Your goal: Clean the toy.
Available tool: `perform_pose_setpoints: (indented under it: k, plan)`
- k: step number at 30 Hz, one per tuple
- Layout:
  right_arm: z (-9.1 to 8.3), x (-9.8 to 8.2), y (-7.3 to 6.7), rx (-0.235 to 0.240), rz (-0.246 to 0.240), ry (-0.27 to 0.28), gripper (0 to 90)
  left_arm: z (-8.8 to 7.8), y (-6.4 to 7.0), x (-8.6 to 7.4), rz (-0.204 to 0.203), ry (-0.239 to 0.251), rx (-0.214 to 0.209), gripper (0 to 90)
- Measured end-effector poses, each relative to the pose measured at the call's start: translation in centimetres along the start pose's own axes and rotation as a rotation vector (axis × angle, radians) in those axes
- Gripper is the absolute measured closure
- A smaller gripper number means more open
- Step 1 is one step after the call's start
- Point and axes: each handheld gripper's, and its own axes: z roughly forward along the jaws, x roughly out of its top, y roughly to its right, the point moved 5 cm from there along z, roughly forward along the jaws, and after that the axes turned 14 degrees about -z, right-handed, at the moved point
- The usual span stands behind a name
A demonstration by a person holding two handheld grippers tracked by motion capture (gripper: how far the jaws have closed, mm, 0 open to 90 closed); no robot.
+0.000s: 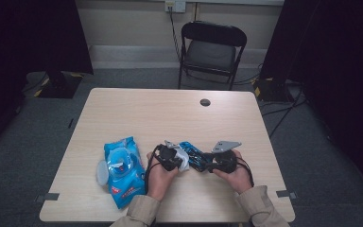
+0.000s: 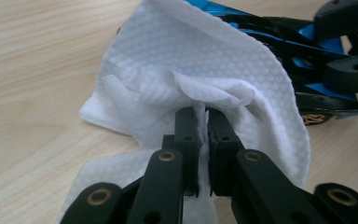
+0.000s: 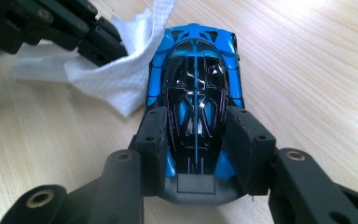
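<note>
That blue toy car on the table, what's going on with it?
A person at the table holds a pair of tongs in each hand. The right tongs clamp the blue toy car by its sides, steadying it on the wood. The left tongs are shut on a white wipe, pressed against the car's far end, apparently to clean it. A blue wipes pack lies to the left with its lid open.

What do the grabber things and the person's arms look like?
Both grippers, left and right, are black with two flat-sided jaws joined by brass-ringed pivots. Each carries a grey three-cornered plate and a black cable. The person wears tan sleeves.
</note>
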Motion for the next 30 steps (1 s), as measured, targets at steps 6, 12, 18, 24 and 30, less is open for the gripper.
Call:
perform_pose_setpoints:
  k: [6,12,18,24,30]
  plan:
    - [0.0,0.0,0.0,-0.004,-0.001,0.002,59.4,0.2,1.5,-0.7,0.027,-0.017,-0.053,84.5]
    - [0.0,0.0,0.0,-0.005,-0.002,0.001,59.5,0.4,3.1,-1.4,0.062,-0.031,-0.087,84.5]
    - [0.1,0.0,0.0,-0.004,-0.001,0.003,59.5,0.6,4.5,-1.9,0.092,-0.046,-0.113,84.6]
    - [0.1,0.0,0.0,-0.004,0.001,0.004,59.5,0.7,5.6,-2.5,0.11,-0.055,-0.147,84.7]
    - [0.1,0.0,0.0,-0.004,-0.002,0.003,59.5,0.7,6.5,-3.1,0.138,-0.065,-0.193,84.6]
